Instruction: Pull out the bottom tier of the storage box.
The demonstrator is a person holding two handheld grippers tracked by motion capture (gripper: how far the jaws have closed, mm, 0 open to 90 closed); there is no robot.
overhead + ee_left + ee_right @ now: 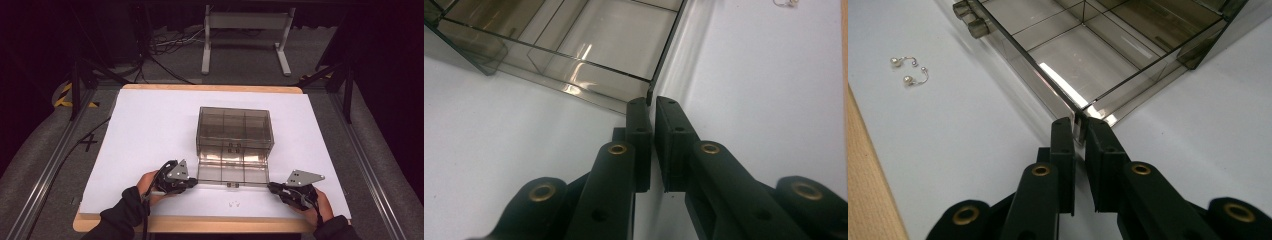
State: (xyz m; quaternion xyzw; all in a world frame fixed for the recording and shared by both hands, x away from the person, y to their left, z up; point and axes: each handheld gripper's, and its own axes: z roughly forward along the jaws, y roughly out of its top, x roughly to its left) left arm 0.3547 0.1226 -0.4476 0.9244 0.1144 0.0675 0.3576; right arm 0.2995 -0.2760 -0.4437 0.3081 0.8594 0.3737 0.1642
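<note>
Fingers (639, 130) of the left gripper (651, 102) and fingers (1098, 145) of the right gripper (1079, 124) are each closed on a front corner of the hinged lid (233, 174) of a smoke-tinted compartment box (234, 131), pinching the thin rim of the panel between the pads. The two grips at opposite corners probably serve to keep the wide, light lid level and free of twist as it swings on its hinge. The lid lies folded forward, low over the white table cover (150, 130), with its divided panel facing up; behind it the box body stands upright near the table's middle, its compartments apparently empty. A pair of pearl earrings (909, 70) lies on the cover just in front of the lid's clasp tabs (970, 17), perhaps awaiting storage.
</note>
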